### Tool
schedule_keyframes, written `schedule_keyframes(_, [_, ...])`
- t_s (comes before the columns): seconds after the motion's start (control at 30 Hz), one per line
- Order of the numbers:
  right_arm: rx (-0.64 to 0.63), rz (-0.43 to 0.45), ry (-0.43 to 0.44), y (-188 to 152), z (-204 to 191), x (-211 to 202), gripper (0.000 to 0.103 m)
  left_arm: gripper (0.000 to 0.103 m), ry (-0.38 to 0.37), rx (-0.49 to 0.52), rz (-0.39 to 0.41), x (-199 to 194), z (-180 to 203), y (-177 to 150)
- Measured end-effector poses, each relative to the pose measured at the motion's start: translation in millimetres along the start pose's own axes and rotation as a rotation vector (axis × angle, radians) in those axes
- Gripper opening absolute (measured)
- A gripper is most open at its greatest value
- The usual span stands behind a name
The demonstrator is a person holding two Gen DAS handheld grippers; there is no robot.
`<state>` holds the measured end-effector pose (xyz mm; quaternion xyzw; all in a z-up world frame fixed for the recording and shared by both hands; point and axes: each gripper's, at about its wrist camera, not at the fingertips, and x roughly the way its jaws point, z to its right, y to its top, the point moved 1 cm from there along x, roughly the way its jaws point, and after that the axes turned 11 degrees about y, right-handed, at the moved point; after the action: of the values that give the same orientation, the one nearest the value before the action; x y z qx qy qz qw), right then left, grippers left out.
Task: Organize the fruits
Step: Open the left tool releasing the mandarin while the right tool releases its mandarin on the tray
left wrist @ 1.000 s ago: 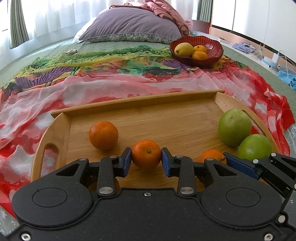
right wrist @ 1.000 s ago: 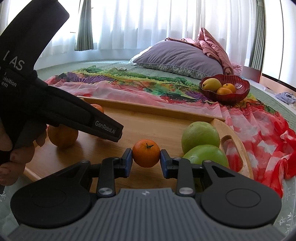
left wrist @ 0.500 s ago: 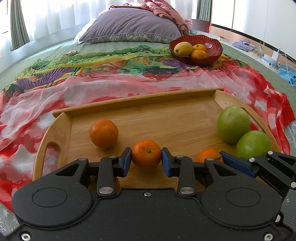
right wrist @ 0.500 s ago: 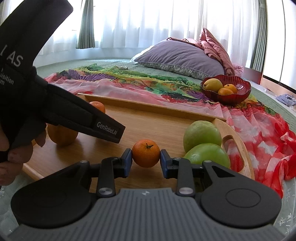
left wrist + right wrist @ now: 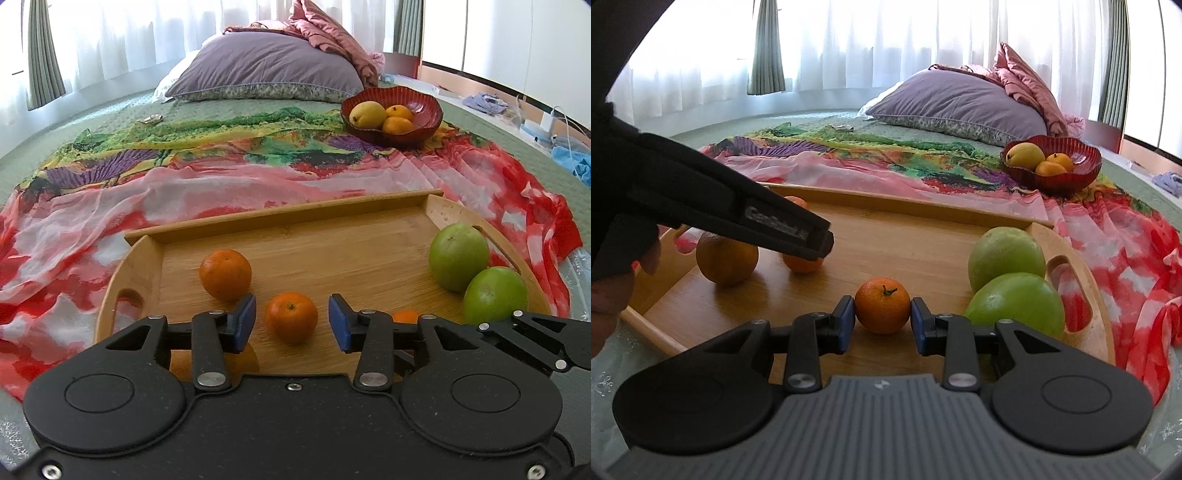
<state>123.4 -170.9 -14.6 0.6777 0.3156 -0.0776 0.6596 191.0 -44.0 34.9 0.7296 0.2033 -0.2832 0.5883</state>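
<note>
Bedding lay beneath the wooden tray (image 5: 288, 214), on which the left gripper (image 5: 291, 323) was opening clear of one mandarin (image 5: 291, 316) — release fully before lifting — while the right gripper (image 5: 882, 319) pinched another mandarin (image 5: 882, 305).

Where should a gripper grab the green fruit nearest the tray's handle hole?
Grip the near green fruit across its widest middle, coming from above: the other green fruit touches its far side and the tray wall crowds its right, so side approaches look blocked.
</note>
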Motion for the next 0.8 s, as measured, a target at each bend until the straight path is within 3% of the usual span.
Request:
schedule_keyframes(0.37, [0.027,-0.008,0.017,-3.0,2.4,-3.0,0.043,0.047,0.015,-0.007,0.038,-23.5,-9.5,-9.0])
schedule_keyframes(0.63, [0.0,0.028,0.016,-4.6,-0.4,-22.8,0.055,0.057,0.006,-0.043,0.079,-51.9,-16.0,-21.8])
schedule_keyframes(0.8, [-0.011,0.048,0.021,-11.9,-3.9,-39.0,0.055,0.062,0.014,-0.055,0.104,-69.4,-17.8,-36.5])
